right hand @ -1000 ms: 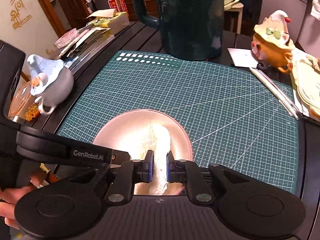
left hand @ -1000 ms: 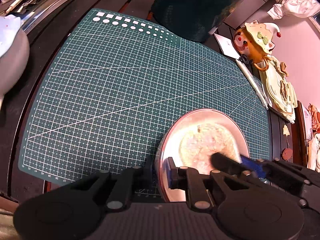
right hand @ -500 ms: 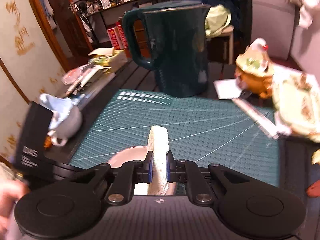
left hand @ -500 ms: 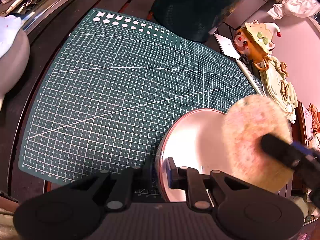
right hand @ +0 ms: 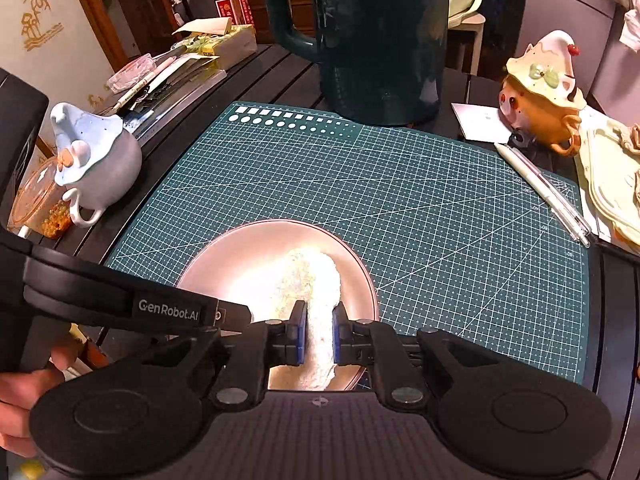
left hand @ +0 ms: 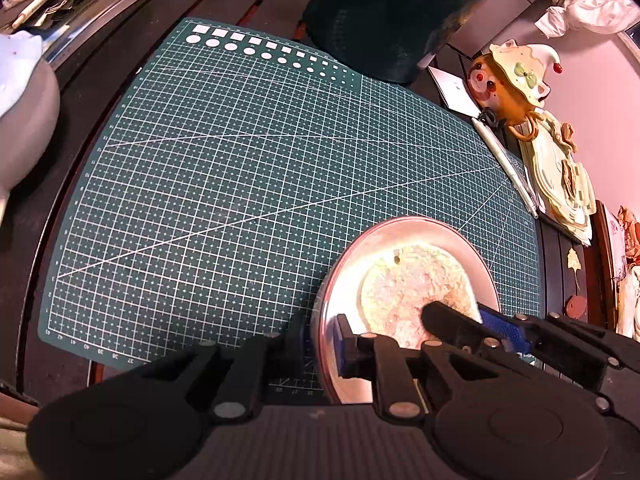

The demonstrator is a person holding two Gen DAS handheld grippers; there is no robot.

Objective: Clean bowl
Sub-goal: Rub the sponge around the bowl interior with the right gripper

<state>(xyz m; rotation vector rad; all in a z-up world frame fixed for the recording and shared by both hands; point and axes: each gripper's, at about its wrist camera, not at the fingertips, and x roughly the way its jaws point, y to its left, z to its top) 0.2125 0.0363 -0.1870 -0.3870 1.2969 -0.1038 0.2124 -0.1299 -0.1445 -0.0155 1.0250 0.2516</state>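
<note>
A shiny pinkish metal bowl (left hand: 344,292) sits on the near right part of the green cutting mat (left hand: 240,184). My left gripper (left hand: 320,344) is shut on the bowl's near rim, one finger outside and one inside. A pale round sponge (left hand: 412,288) lies pressed against the bowl's inside. In the right wrist view my right gripper (right hand: 318,334) is shut on the sponge (right hand: 316,280), which reaches down into the bowl (right hand: 240,268). The right gripper (left hand: 452,316) enters the left wrist view from the right.
A tall dark green jug (right hand: 376,40) stands at the mat's far edge. A blue-grey lidded mug (right hand: 96,164) and a plastic cup (right hand: 36,200) stand left. An orange figurine pot (right hand: 544,96), a pen (right hand: 544,192) and cream plates lie right. A hand (right hand: 24,400) shows at lower left.
Half a second ago the right gripper had lifted the sponge up and out to the right of the bowl; now the sponge is back down inside it. The left gripper kept still on the rim.
</note>
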